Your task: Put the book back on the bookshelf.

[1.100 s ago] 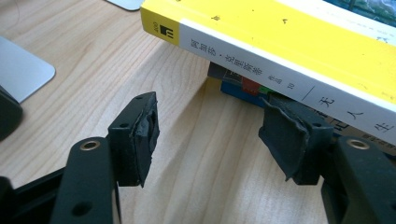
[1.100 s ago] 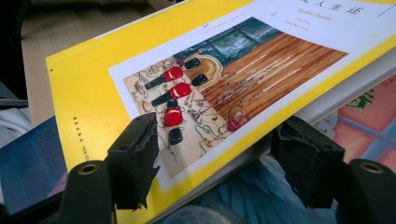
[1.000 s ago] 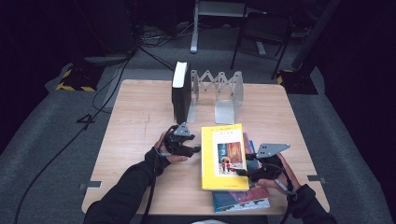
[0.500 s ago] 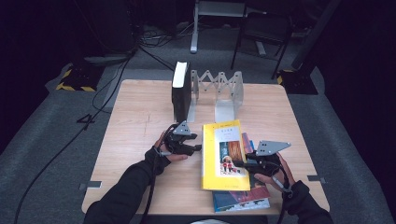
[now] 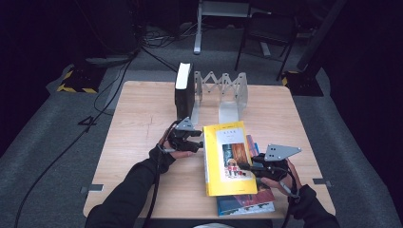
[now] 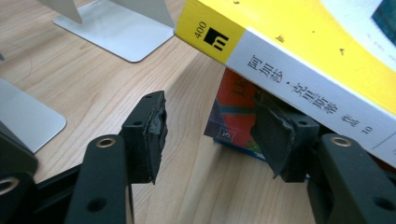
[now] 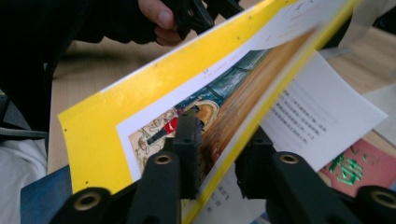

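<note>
High view: yellow book (image 5: 228,159) lengthwise toward rack; right tongs (image 5: 247,167) clamp cover, left tongs (image 5: 198,144) released

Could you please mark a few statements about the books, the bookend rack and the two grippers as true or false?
1. The right gripper has its jaws around the fore edge of the yellow book. True; its jaws have just been closing.
2. The yellow book lies directly on the bare table. False: it rests on other books stacked beneath it.
3. A black book stands upright against the metal rack. True.
4. The left gripper clamps the yellow book's spine. False: its jaws stand apart, one pad under the spine, the other pad free.
5. The metal rack is full of books. False: it holds one black book at one end.
</note>
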